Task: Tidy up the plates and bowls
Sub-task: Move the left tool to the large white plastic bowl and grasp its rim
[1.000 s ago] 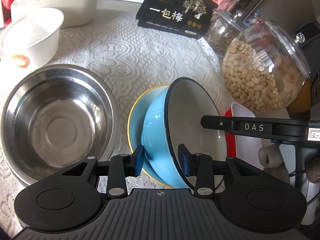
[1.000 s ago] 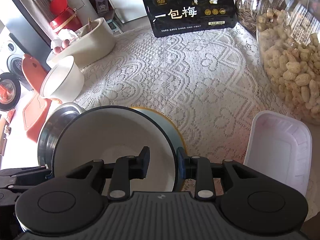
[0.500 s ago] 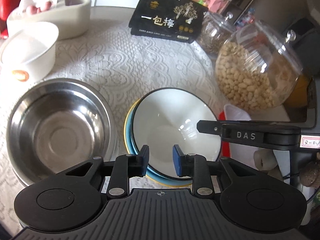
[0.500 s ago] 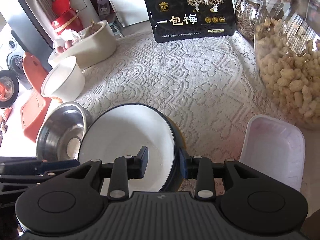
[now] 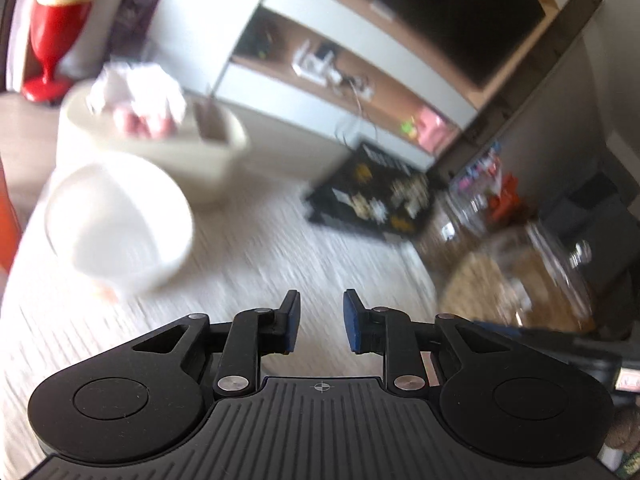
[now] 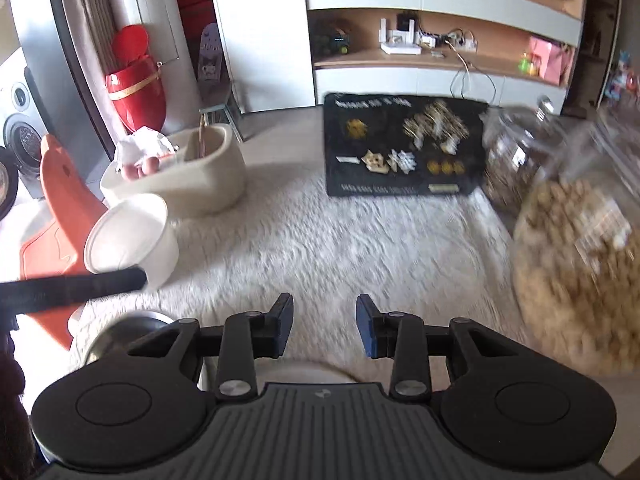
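Note:
My left gripper hangs over the lace tablecloth, its jaws closing with nothing between them. The left wrist view is blurred; a white bowl stands ahead to the left. My right gripper is open and holds nothing. Just under its fingers a pale arc of the blue bowl's rim shows; the rest is hidden by the gripper body. A steel bowl peeks out at the lower left. The same white bowl stands beyond it, with a finger of my left gripper crossing in front.
A cream tub with eggs and tissue stands at the back left. A black snack box leans at the back. A seed jar and a big peanut jar crowd the right side. An orange chair stands off the table's left edge.
The tilted blue bowl was laid flat on the yellow-rimmed plate and the right gripper let go of its rim. Both grippers have since lifted and tipped up; the left jaws have narrowed.

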Available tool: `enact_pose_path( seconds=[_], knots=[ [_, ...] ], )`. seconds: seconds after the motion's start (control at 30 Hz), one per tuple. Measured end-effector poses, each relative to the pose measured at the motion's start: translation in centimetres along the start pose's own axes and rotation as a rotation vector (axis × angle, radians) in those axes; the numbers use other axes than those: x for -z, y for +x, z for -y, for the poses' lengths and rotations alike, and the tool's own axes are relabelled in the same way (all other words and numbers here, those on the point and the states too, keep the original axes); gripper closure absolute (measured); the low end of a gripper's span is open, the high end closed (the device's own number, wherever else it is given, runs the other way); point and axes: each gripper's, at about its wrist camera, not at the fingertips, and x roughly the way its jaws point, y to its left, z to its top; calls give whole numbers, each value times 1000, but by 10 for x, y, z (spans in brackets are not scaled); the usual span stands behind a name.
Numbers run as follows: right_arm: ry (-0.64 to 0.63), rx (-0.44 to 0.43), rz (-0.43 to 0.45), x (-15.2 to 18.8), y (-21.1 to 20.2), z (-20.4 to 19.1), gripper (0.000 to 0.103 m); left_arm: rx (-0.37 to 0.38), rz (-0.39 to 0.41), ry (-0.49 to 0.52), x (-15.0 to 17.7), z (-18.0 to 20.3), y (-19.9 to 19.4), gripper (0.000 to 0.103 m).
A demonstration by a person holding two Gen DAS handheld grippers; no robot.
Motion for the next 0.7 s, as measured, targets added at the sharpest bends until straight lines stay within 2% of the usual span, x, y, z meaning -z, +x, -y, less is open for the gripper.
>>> enact_pose_path(
  seconds=[0.1, 0.2, 0.27, 0.4, 0.7],
  knots=[
    [-18, -15, -22, -22, 20, -25, 68, -47, 82, -8, -20, -41, -13, 78],
    [-22, -71, -56, -41, 46, -53, 67, -247, 139, -53, -28, -85, -26, 78],
    [-25, -116, -76, -52, 65, -75, 67, -335, 174, -84, -31, -109, -32, 77],
    [-24, -176, -112, -65, 100, -120, 65, -306, 141, -228, -33, -146, -26, 77],
    [6, -224, -242, -70, 171, -163, 64, -347, 60, -257, -26, -172, 5, 77]
  ],
)
